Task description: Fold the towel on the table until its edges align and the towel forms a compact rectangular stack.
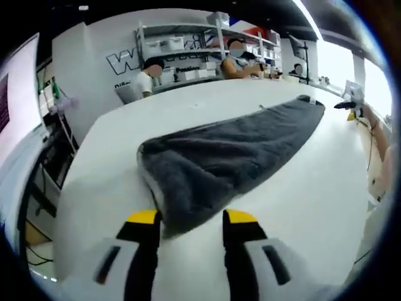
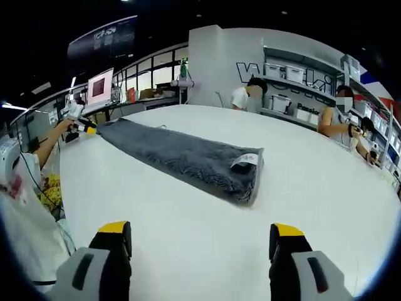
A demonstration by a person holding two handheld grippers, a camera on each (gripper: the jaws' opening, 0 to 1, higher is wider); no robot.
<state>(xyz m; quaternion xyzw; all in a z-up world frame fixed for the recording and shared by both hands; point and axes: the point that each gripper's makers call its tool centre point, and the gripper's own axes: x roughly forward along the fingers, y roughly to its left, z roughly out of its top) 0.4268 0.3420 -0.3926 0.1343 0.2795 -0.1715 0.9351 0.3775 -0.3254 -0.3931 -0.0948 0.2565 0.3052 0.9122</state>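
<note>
Both grippers open at the near ends of a long folded towel on the white table.

Left gripper (image 1: pixel 191 219): jaws spread, straddling the near corner of the dark grey towel (image 1: pixel 232 153), not closed on it. Right gripper (image 2: pixel 200 235): jaws wide apart above bare table (image 2: pixel 313 182), short of the towel (image 2: pixel 182 157), holding nothing. The towel lies flat as a long narrow strip, with a white label (image 2: pixel 244 162) at the end near the right gripper. Beyond the table's far edge, people sit before shelving (image 2: pixel 301 75) stacked with bins.
</note>
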